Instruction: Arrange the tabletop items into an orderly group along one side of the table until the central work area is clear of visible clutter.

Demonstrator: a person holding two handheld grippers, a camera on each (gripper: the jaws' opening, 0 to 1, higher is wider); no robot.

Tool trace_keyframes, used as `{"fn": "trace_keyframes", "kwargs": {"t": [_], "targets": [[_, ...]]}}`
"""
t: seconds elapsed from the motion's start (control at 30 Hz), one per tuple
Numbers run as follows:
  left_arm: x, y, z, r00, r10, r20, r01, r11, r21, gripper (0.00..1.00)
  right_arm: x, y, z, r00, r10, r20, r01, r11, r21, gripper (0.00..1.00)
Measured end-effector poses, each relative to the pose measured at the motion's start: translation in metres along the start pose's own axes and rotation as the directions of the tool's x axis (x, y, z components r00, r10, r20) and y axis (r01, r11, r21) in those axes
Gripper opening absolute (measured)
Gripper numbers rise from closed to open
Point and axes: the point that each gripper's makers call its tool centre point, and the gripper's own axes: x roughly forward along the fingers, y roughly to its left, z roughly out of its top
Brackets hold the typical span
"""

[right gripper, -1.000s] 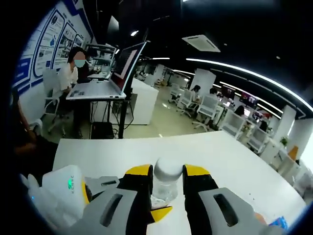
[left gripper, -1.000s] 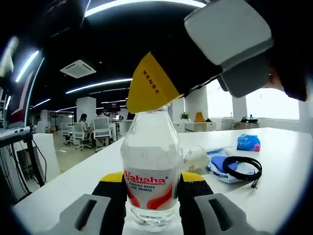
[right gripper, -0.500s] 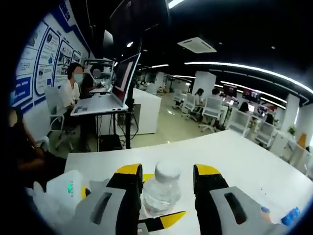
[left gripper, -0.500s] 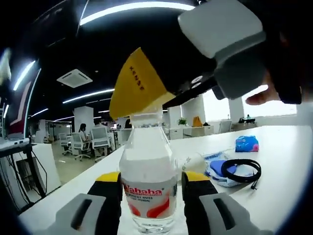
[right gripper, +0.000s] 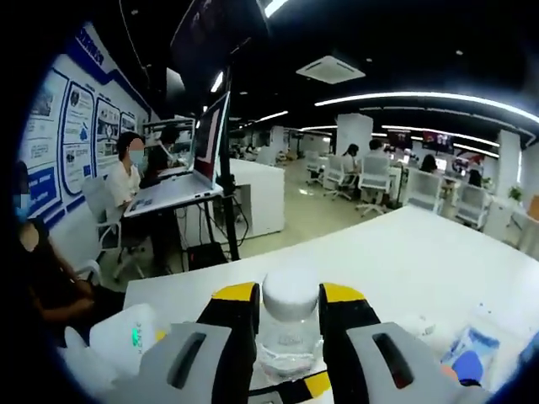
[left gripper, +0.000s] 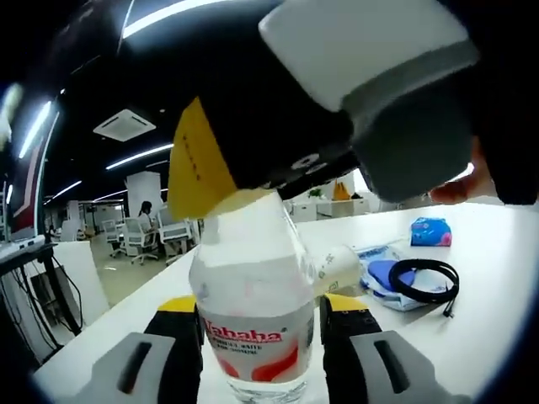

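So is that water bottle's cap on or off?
On: a white cap tops the bottle, between the right gripper jaws.

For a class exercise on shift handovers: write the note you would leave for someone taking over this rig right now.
Left gripper: shut on the water bottle body, which stands on the white table.
Right gripper: jaws close beside the bottle's white cap; whether they clamp it, I cannot tell.
Farther along the table: black cable on a blue-and-white packet, a second blue packet.
Done: bottle held.
Left: group bottle, cable and packets along one side.
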Motion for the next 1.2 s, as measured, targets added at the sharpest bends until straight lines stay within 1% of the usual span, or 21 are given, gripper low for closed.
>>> {"fn": "trace_keyframes", "kwargs": {"t": [0.07,0.13,0.23,0.3,0.37,0.4,0.47,0.6,0.77,0.97,1.0,1.2], "targets": [[0.001,0.0,0.0,1.0,-0.005,0.001,0.005,1.0,-0.006,0.49,0.001,0.001,0.0,1.0,0.005,0.006,-0.004,1.0,-0.013,0.23],[0.0,-0.005,0.0,1.0,-0.013,-0.001,0.013,1.0,-0.004,0.47,0.0,0.001,0.0,1.0,0.001,0.006,-0.001,1.0,-0.011,0.23],[-0.002,-0.004,0.0,1.0,-0.002,0.002,0.002,1.0,-0.008,0.46,-0.001,0.002,0.0,1.0,-0.003,0.012,0.004,0.999,-0.032,0.23],[-0.002,-0.004,0.0,1.0,-0.004,0.002,0.004,1.0,-0.014,0.45,-0.002,0.001,0.0,1.0,0.006,0.017,-0.006,1.0,-0.011,0.22],[-0.002,-0.004,0.0,1.0,-0.003,-0.003,0.003,1.0,-0.021,0.45,-0.003,0.001,0.0,1.0,0.01,0.019,-0.01,1.0,-0.016,0.22],[-0.002,-0.005,0.0,1.0,-0.002,-0.008,0.002,1.0,-0.024,0.44,-0.003,0.002,0.0,1.0,0.014,0.014,-0.014,1.0,-0.027,0.22],[-0.002,-0.005,-0.001,1.0,-0.005,-0.013,0.005,1.0,-0.028,0.44,-0.003,0.0,0.0,1.0,0.019,0.011,-0.019,1.0,-0.016,0.21],[0.001,-0.005,-0.001,1.0,-0.011,-0.026,0.01,0.999,-0.033,0.44,-0.002,0.0,0.0,1.0,0.023,-0.005,-0.023,0.999,-0.029,0.21],[0.008,-0.002,0.0,0.999,-0.014,-0.035,0.013,0.999,-0.035,0.44,0.002,-0.003,0.002,1.0,0.022,-0.01,-0.023,0.999,-0.037,0.21],[0.017,0.002,0.007,0.999,-0.019,-0.045,0.017,0.999,-0.03,0.43,0.008,-0.011,0.011,1.0,0.014,-0.005,-0.014,0.999,-0.04,0.21],[0.02,0.004,0.007,0.998,-0.02,-0.055,0.018,0.999,-0.028,0.43,0.01,-0.013,0.012,1.0,0.013,-0.005,-0.013,0.999,-0.036,0.21],[0.032,0.008,0.006,0.997,-0.027,-0.069,0.025,0.999,-0.027,0.44,0.019,-0.019,0.013,1.0,0.008,-0.003,-0.008,0.999,-0.043,0.21]]}}
